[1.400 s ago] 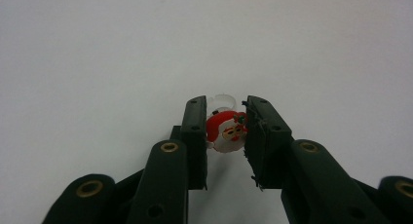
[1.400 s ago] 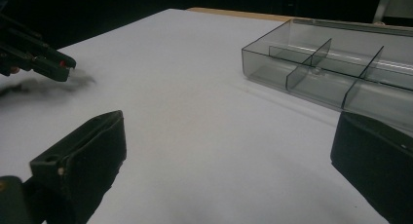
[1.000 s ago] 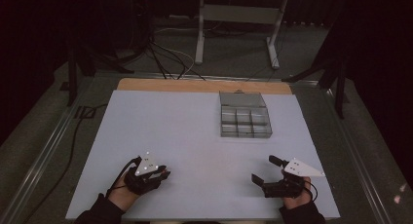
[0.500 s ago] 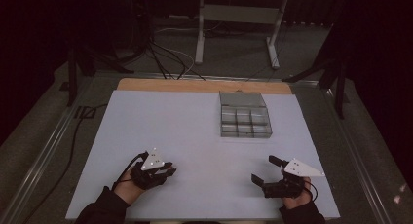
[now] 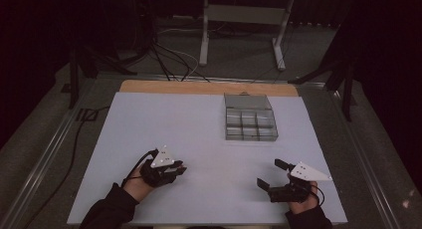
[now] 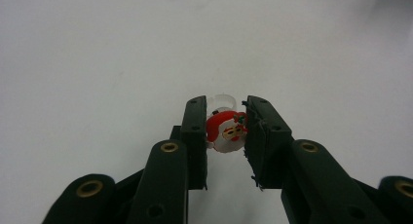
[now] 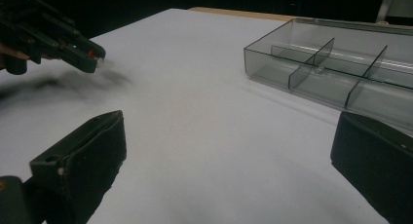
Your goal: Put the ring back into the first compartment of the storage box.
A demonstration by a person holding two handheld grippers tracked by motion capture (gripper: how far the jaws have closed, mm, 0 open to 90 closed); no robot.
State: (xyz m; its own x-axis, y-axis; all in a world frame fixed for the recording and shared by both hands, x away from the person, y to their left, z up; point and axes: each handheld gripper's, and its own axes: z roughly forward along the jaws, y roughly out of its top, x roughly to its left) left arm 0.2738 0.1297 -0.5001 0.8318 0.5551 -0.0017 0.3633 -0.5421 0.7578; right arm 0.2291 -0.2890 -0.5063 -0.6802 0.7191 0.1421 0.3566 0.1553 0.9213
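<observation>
Your left gripper (image 6: 225, 136), well to the near left of the clear divided box (image 5: 249, 118), clenched a small Santa-face ring (image 6: 226, 131) between its jaws just above the white table (image 5: 199, 119). Your right gripper (image 5: 272, 175), nearer you than the box, stood wide open, empty. No writing was readable.

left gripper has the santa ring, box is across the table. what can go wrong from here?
1. The Santa ring sits between the left gripper's jaws near their tips; the grip looks shallow, so it could slip or twist out in transit.
2. The clear divided box has small compartments, so a drop from height may bounce out or land in the wrong cell.
3. The right gripper, open, lies near the likely path; the hands could clash.
</observation>
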